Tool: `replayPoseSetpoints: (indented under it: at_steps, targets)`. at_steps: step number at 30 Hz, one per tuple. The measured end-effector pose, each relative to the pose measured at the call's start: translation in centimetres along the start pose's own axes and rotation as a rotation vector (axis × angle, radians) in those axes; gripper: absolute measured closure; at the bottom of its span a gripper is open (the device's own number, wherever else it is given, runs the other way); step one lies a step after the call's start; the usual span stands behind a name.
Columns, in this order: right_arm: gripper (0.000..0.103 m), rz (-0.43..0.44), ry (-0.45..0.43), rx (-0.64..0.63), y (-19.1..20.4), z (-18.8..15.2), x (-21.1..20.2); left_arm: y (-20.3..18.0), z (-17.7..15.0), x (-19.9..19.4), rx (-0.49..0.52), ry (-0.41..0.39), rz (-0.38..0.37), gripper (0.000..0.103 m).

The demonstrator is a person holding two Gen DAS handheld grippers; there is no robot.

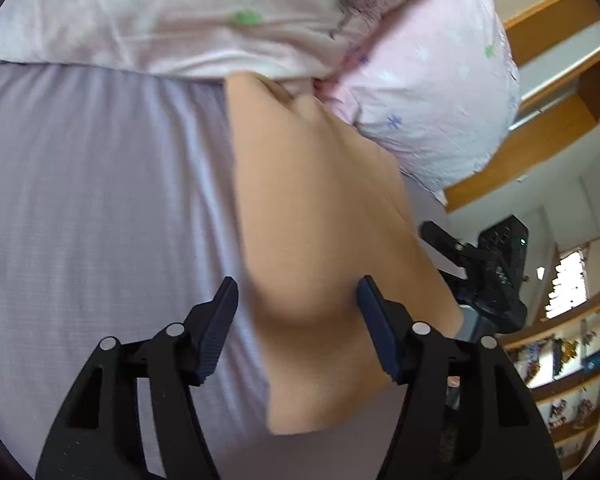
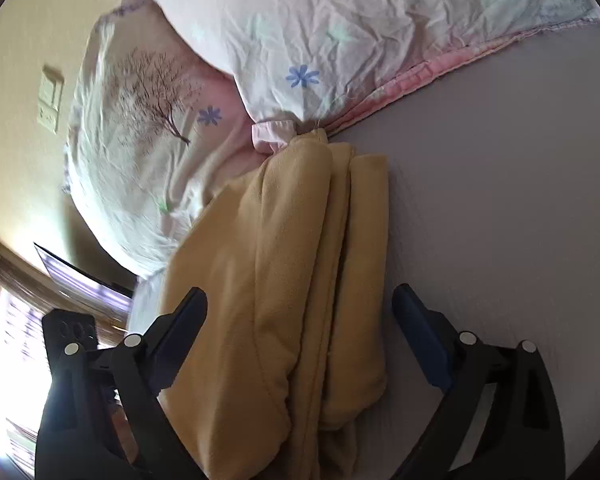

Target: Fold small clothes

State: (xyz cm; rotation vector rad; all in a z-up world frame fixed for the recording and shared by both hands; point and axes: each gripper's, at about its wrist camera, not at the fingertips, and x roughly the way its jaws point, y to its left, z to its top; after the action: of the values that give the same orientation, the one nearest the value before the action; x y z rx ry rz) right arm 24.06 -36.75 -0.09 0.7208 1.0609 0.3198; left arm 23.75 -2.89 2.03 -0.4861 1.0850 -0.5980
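Folded tan garment [image 2: 284, 280] lay on the lavender bed sheet [image 1: 100, 200] beside floral pillows [image 2: 300, 32], between both grippers' [image 1: 296, 292] [image 2: 300, 300] wide-open, empty jaws; soft and limp, probably best pinched at its stacked edges.

The folded garment [image 2: 284, 280] is plain mustard yellow. It lies on a pale lilac sheet [image 2: 500, 220]. The pillows [image 2: 300, 32] are white and pink, printed with blue and green flowers and a brown bare tree. Both grippers have black arms with dark blue pads [image 1: 374, 316].
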Motion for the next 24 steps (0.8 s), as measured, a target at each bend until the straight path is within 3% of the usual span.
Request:
replayPoseSetpoints:
  at_steps: [1,2,3,5,6,8,10,12,14,15,16,17,18,20,22,24]
  targets:
    - [0.016,0.011,0.010,-0.016,0.2,-0.2,0.3,-0.3,-0.2,0.9,0.004,0.012,-0.006,0.036]
    - [0.031,0.027,0.025,-0.030,0.5,-0.4,0.7,-0.4,-0.3,1.4,0.008,0.018,0.001,0.036]
    - [0.036,0.004,0.033,-0.061,1.0,-0.7,1.1,-0.6,-0.3,2.2,0.010,0.027,0.007,0.036]
    - [0.062,-0.029,0.022,-0.123,2.1,-1.2,1.1,-1.4,-0.6,2.4,0.052,-0.015,0.052,0.046]
    - [0.063,-0.008,0.014,-0.122,2.2,-1.3,0.9,-1.8,-0.8,2.4,0.073,-0.023,0.089,0.059]
    - [0.069,0.042,-0.011,-0.112,2.8,-1.7,0.2,-2.0,-1.2,0.9,0.094,-0.048,0.063,0.069]
    - [0.070,0.100,0.007,-0.130,4.2,-2.6,0.1,-2.0,-2.2,-1.6,0.110,-0.080,0.069,0.070]
    - [0.070,0.084,0.080,-0.197,6.2,-4.4,1.2,-1.9,-3.9,-4.9,0.139,-0.123,0.086,0.069]
    - [0.054,0.017,0.159,-0.236,7.3,-5.7,2.3,-0.9,-5.9,-7.4,0.171,-0.127,0.156,0.066]
    - [0.047,-0.034,0.151,-0.239,7.5,-5.9,2.0,0.3,-7.1,-8.3,0.163,-0.112,0.191,0.064]
    - [0.035,-0.079,0.093,-0.230,7.5,-5.6,0.9,1.1,-7.7,-8.8,0.149,-0.110,0.214,0.063]
    - [0.033,-0.096,0.035,-0.216,7.5,-5.2,-0.1,2.1,-8.6,-9.6,0.134,-0.126,0.241,0.062]
    - [0.033,-0.077,-0.037,-0.191,7.4,-4.6,-1.5,2.6,-9.1,-10.5,0.127,-0.146,0.231,0.059]
    - [0.034,0.003,-0.037,-0.159,7.7,-3.5,-2.0,3.0,-9.7,-11.6,0.118,-0.181,0.229,0.059]
    - [0.034,-0.023,0.001,-0.183,8.7,-3.1,-0.4,2.5,-10.2,-12.6,0.136,-0.222,0.202,0.053]
    - [0.044,-0.092,0.062,-0.203,9.1,-2.7,2.0,1.8,-10.4,-12.9,0.161,-0.240,0.191,0.051]
